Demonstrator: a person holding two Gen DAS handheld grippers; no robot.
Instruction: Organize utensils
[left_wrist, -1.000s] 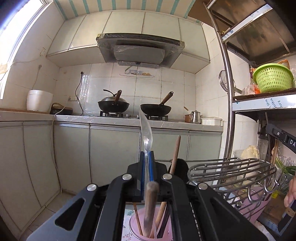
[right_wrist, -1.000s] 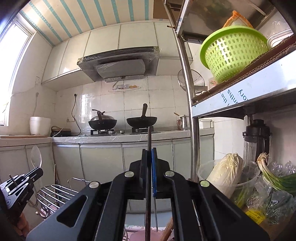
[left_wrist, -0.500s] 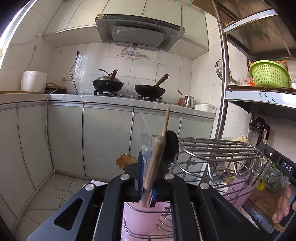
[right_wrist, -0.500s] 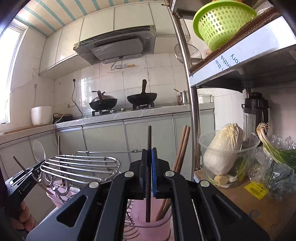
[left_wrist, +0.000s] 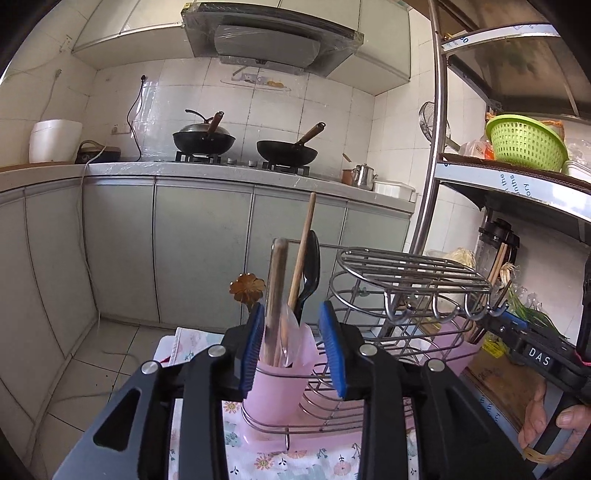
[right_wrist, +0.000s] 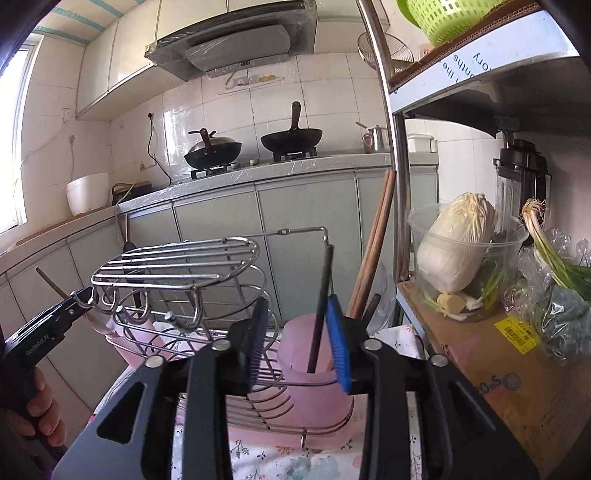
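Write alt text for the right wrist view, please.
An open gripper with blue-padded fingers frames a dark chopstick standing in a pink cup inside a wire rack. A cabbage sits on the shelf to the right.

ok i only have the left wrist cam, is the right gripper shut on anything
observer: no, the right gripper is open. A thin dark utensil stands in the pink cup between its fingers.
operator: touching a pad
observer: it is right at the right-hand blue pad. I cannot tell whether they touch.
operator: anything else in that cup
observer: two wooden chopsticks lean in it toward the shelf post.
operator: what's right of it
observer: a cabbage in a clear tub.
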